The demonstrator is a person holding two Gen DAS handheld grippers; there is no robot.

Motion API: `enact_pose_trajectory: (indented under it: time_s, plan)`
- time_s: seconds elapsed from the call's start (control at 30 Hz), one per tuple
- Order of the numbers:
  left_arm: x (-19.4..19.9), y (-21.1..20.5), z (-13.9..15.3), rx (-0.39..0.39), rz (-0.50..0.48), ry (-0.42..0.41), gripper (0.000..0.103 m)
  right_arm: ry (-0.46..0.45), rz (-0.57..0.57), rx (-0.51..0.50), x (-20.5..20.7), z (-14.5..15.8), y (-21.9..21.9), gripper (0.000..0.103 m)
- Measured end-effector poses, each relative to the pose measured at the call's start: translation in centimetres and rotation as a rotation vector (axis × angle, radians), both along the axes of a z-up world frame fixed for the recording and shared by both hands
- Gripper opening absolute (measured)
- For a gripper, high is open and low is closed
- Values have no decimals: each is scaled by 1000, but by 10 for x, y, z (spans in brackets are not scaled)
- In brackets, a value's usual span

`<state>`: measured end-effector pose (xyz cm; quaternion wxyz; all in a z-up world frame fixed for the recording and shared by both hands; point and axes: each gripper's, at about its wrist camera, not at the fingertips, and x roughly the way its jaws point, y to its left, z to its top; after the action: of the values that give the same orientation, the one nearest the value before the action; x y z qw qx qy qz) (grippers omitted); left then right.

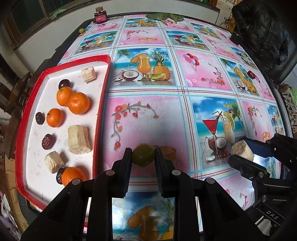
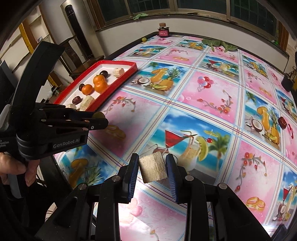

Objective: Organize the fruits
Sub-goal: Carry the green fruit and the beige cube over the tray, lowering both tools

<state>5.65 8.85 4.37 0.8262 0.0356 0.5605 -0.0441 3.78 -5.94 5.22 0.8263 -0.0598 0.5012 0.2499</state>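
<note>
1. Nearest the left wrist camera, the left gripper has its fingers pinching a round green fruit, held above the tabletop with its printed cloth.
2. In the right wrist view, the right gripper has its fingers pinching a pale fibrous chunk, also above the cloth.
3. At the left edge of that view, a hand grips the handle of the left gripper.
4. To the left, a red tray with a white floor lies on the tabletop. It holds four oranges, four dark round fruits and three pale chunks.
5. Further right, one dark fruit lies alone on the cloth, well apart from the tray.
6. At the far edge there are a small yellow-green fruit, a small red jar and green leaves.
</note>
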Motion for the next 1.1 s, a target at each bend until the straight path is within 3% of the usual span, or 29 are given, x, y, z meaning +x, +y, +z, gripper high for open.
enact_pose_trajectory:
  time_s: [0.5,1.1]
  plan:
    - [-31,44,31,16,61,-41,22,-17,92,3,-1,10,36,31]
    - [-41,97,32,13,157,-40,22,-35,200,2,-1,19,89,30]
